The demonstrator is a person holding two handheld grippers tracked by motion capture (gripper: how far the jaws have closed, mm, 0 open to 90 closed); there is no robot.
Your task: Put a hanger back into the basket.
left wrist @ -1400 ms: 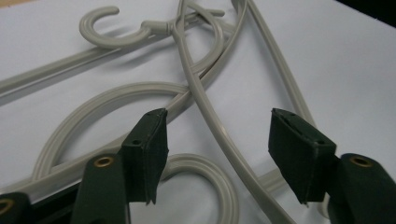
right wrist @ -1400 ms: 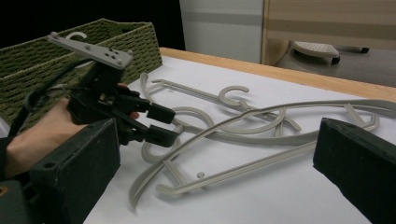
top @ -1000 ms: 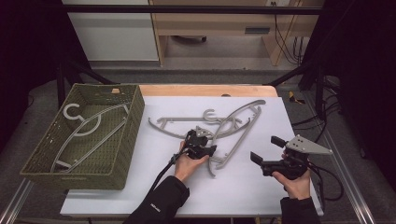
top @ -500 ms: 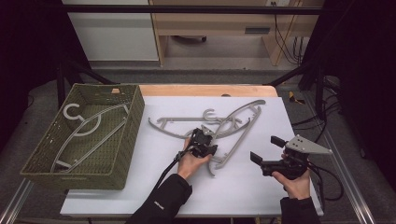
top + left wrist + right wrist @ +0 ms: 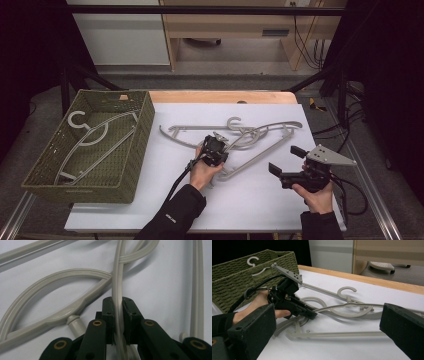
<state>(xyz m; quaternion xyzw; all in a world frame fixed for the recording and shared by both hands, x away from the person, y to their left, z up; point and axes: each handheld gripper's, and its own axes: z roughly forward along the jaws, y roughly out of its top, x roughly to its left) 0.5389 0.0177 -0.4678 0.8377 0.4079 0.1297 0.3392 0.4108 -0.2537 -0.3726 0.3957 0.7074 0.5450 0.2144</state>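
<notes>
Closing just then, my left gripper clamped the thin arm of a grey hanger in the tangle mid-table, nearer the far edge. My right gripper hovered with jaws spread, empty, by the right edge.

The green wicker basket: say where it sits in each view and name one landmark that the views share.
High view: green wicker basket at the table's left, one hanger inside.
Left gripper view: not in the picture.
Right gripper view: upper left, behind the left hand-held gripper.
Shared landmark: the grey hanger clamped by that gripper.
</notes>
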